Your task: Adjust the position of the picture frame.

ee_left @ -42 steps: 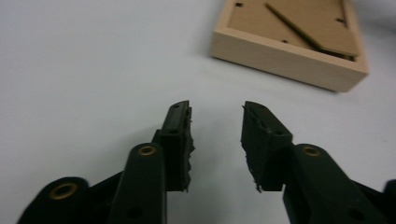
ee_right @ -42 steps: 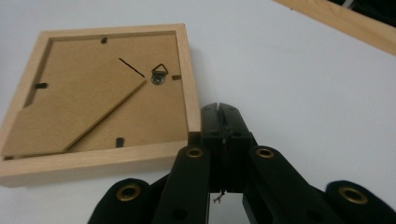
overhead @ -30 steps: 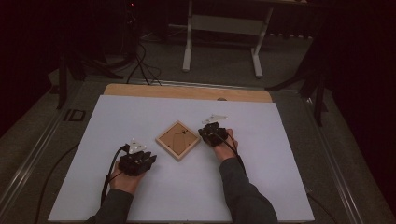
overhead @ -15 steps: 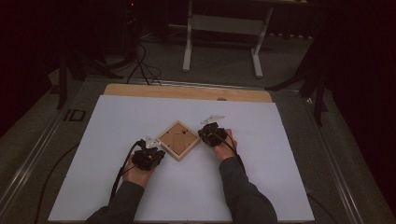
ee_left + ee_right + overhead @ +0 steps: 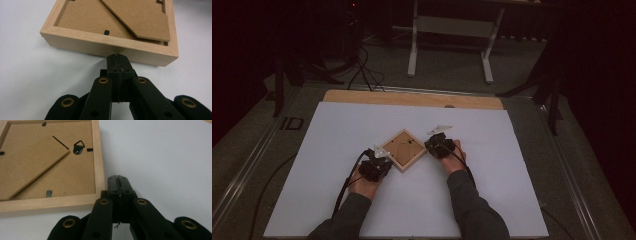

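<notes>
A light wooden picture frame lies face down on the white sheet, turned like a diamond. Its brown backing board carries a fold-out stand flap and a black hanging ring. My left gripper is at the frame's near-left side. Its jaws have just been closing and are now shut with nothing between them, and the tips touch the frame's side wall. My right gripper is shut and empty. Its tips rest beside the frame's right corner.
The white sheet covers the table, with a wooden strip along the far edge. Beyond the table stand white metal legs, and cables lie on the dark floor. Black cables trail from both grippers along the forearms.
My left hand has moved right, up to the frame's near-left side, and its jaws have closed. The right hand and the frame have stayed where they were.
</notes>
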### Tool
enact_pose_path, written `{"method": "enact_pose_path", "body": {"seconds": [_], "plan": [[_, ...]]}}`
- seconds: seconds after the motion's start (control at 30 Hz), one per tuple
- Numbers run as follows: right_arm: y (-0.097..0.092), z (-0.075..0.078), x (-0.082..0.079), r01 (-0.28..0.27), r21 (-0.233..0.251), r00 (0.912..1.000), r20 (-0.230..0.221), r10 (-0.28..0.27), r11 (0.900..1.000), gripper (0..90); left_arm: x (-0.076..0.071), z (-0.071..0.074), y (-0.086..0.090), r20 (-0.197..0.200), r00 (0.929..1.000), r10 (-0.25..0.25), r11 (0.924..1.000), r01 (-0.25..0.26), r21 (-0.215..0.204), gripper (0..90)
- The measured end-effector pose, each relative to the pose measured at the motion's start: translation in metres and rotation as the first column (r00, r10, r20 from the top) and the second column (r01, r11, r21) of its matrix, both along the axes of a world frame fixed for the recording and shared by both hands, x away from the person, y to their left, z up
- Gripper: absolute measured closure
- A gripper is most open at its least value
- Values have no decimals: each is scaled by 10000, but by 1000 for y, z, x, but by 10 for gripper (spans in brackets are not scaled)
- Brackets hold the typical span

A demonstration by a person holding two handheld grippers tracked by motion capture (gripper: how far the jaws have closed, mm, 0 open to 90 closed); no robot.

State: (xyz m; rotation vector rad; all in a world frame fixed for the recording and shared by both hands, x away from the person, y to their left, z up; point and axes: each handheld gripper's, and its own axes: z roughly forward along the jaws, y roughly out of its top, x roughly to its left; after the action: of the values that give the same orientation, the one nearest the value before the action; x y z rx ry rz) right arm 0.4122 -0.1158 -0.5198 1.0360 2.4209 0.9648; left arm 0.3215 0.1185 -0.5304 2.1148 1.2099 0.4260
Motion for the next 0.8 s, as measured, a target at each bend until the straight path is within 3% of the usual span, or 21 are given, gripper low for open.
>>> {"method": "enact_pose_path", "body": {"seconds": [0.33, 0.53, 0.8], "plan": [[-1, 1, -6, 56, -82, 10000, -44, -56, 10000, 898, 9, 1, 0, -10, 9994, 342, 9993, -342, 136, 895], [-2, 1, -7, 179, -84, 9998, -112, -180, 9998, 898, 17, 1, -1, 172, 9988, 463, 9975, -472, 535, 896], [-9, 0, -15, 226, 227, 9996, -162, -222, 9995, 899, 31, 0, -2, 240, 9979, 602, 9970, -612, 467, 896]]}}
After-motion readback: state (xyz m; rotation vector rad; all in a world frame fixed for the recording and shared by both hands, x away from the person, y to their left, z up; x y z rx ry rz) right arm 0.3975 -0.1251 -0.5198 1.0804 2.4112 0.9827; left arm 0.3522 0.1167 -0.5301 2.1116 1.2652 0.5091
